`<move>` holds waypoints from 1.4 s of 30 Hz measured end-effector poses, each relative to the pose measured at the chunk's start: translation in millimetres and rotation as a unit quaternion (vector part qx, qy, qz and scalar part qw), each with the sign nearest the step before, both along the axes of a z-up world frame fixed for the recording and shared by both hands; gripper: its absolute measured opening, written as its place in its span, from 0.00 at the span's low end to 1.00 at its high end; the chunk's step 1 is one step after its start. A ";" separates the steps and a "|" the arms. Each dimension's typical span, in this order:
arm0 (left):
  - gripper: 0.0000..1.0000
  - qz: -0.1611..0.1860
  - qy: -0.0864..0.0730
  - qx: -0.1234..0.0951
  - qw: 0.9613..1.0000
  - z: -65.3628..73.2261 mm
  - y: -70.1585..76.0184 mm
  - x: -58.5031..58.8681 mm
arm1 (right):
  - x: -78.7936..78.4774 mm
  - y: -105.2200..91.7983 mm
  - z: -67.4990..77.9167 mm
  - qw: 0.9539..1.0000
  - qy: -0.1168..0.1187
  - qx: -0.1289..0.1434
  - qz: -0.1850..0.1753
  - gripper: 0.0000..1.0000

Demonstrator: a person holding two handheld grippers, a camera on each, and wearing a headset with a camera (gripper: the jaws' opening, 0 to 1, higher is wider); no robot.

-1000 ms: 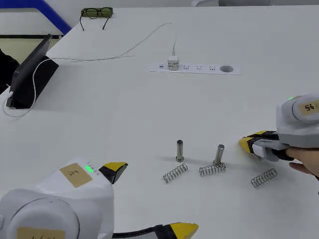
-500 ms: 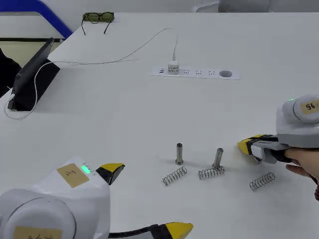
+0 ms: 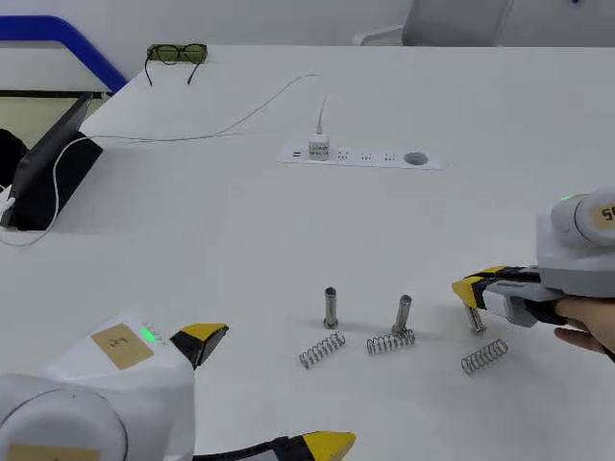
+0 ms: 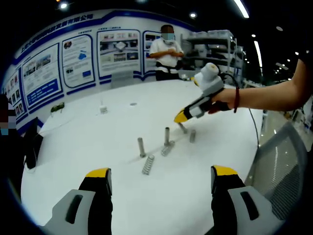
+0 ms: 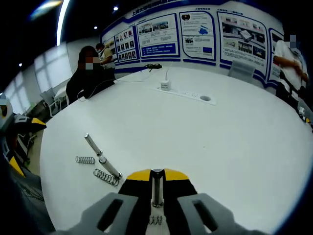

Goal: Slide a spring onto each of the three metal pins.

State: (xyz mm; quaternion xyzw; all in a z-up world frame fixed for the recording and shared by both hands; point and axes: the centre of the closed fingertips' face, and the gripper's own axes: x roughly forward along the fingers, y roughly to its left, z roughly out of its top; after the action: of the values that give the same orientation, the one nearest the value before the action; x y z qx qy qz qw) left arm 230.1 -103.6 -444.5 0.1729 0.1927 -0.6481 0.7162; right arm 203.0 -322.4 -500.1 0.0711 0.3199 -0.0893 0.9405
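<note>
Something has changed at your white right gripper with the yellow tips (image 3: 469,288). A second ago no pin showed under its jaws. Now the short grey metal third pin (image 3: 476,319) points straight down from them, at the right of the head view. Its foot is at the white table (image 3: 240,221) or just over it; you cannot tell which. The jaws are clenched on this pin, and the right gripper view shows it pinched between them. I think you are standing the last pin up, so that all three can then take a spring.

Your left gripper (image 3: 264,389) sits at the lower left of the head view. Its jaws are wide apart and hold nothing.

The left pin (image 3: 331,305) and the middle pin (image 3: 403,314) stand up straight in the lower middle of the frame. They are small shiny grey posts. Three little coiled wire springs lie flat on the table.
- The left spring (image 3: 322,350) lies just below the left pin, not touching it.
- The middle spring (image 3: 390,341) touches the foot of the middle pin.
- The right spring (image 3: 483,355) lies just below the held pin.

No spring is on a pin yet.
</note>
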 end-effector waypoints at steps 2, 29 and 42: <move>0.84 0.000 -0.001 0.001 1.000 0.2 0.4 -0.2 | -2.2 1.0 1.2 1.000 0.002 0.000 0.000 0.08; 0.79 -0.002 -0.014 0.001 1.000 5.6 2.7 -3.8 | -24.7 9.1 7.1 0.999 0.025 -0.029 0.002 0.09; 0.77 0.001 -0.015 0.001 1.000 5.5 4.1 -2.4 | -30.3 11.8 4.8 0.999 0.034 -0.024 0.003 0.09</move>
State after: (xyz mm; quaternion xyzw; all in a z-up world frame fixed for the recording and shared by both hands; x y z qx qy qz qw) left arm 227.7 -99.5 -439.0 0.1834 0.1826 -0.6446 0.7193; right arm 172.7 -310.6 -495.3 0.0450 0.3500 -0.0966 0.9307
